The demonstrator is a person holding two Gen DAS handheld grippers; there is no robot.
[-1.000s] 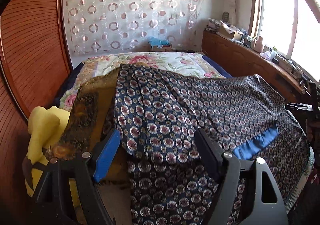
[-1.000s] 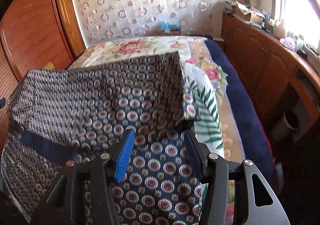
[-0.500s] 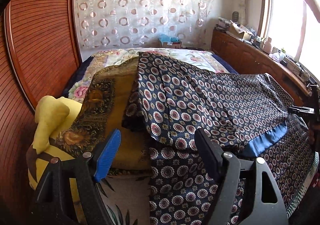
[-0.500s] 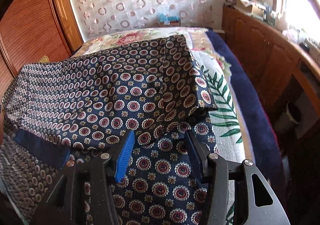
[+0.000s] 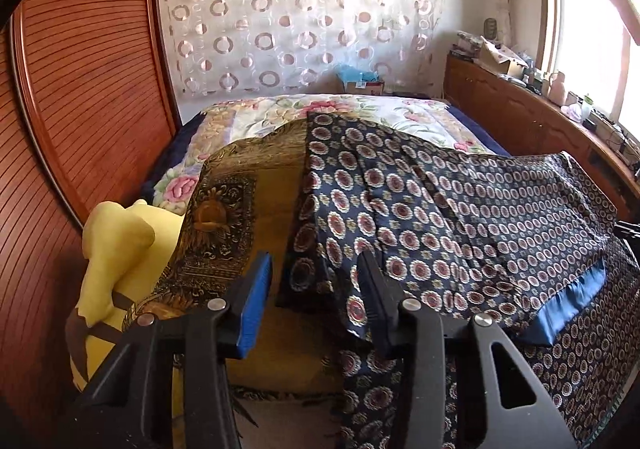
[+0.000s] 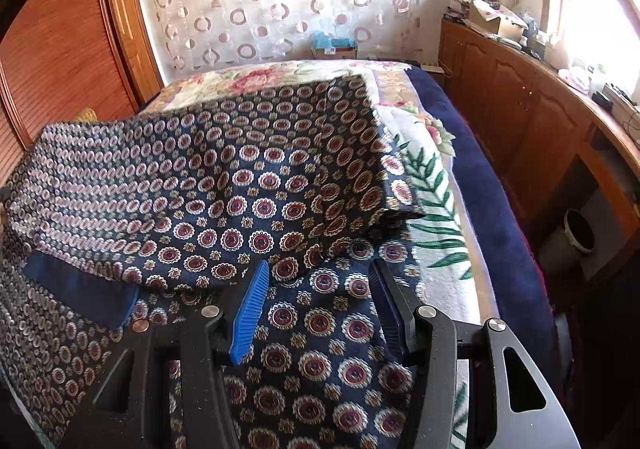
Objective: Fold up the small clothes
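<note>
The navy patterned garment (image 5: 460,217) lies on the bed (image 6: 472,169), w/ its far half doubled back over the near half, so a first fold looks done and the blue band (image 5: 568,305) at its edge sits on top toward the right. Left gripper (image 5: 316,297) hovers just over the garment's left edge, fingers spread apart, nothing between them; right gripper (image 6: 316,297) same deal over the right-hand part, fingers released and empty, cloth visible through the gap. Judging by this, the step in hand is settling the fold and lining up for the next one. To do it well: check the folded layer's edges match the layer below, esp. the right corner (image 6: 396,209), which looks a bit rumpled and lifted. Flatten that w/ a finger before regrasping. For the next fold, pinch both layers together near the corners, not just the top one, else the layers slide. Left side: watch the gold patterned cloth (image 5: 224,225) and yellow plush toy (image 5: 120,249) just beside the garment, don't snag either.
</note>
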